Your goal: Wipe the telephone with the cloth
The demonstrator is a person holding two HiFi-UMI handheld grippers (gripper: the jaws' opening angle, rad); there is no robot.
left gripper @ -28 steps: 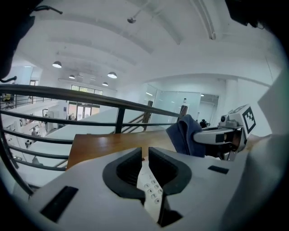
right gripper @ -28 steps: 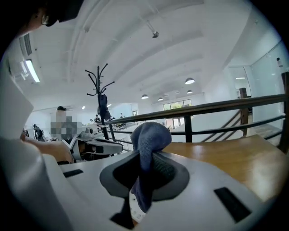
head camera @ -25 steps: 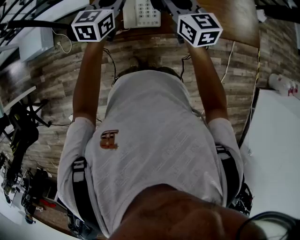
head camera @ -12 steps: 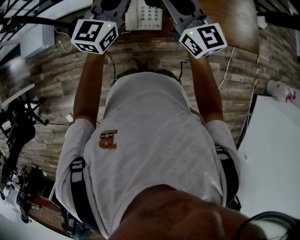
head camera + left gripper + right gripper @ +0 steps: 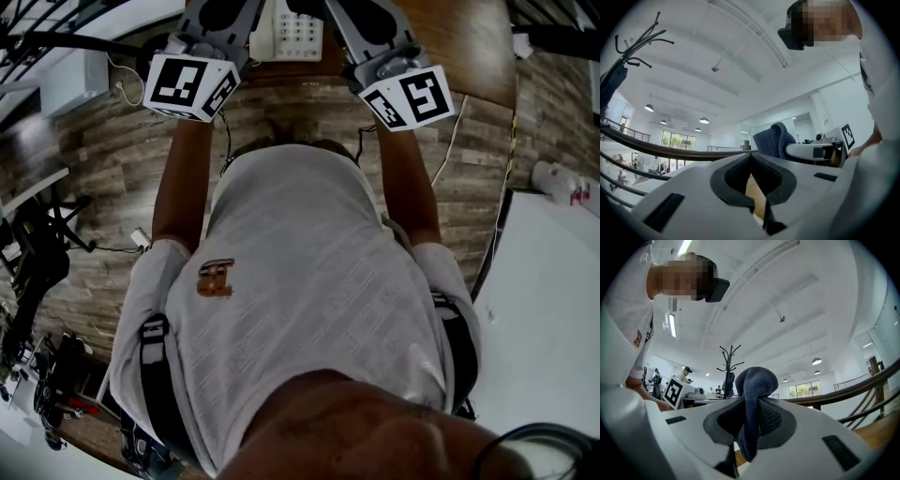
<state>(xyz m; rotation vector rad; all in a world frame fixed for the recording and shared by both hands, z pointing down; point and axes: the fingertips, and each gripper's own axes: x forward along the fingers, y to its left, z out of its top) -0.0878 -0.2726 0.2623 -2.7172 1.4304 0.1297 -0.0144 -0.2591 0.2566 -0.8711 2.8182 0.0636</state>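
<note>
The white telephone (image 5: 289,28) sits on the wooden table (image 5: 469,47) at the top edge of the head view, between my two grippers. Their jaws run out of that frame; only the left marker cube (image 5: 190,86) and the right marker cube (image 5: 410,97) show well. My right gripper (image 5: 752,404) is shut on a dark blue cloth (image 5: 754,383), which bulges above the jaws. My left gripper (image 5: 751,157) is shut with nothing in it. Both gripper views tilt up towards the ceiling, so neither shows the telephone. In the left gripper view, the cloth (image 5: 776,138) appears at the right.
A white cable (image 5: 457,122) hangs from the table edge down to the wood-plank floor. A white table (image 5: 553,309) stands at the right, and dark equipment (image 5: 37,262) at the left. A coat stand (image 5: 729,364) rises behind the right gripper.
Both marker cubes have shifted lower in the head view and tilted. The right gripper still holds the cloth.
</note>
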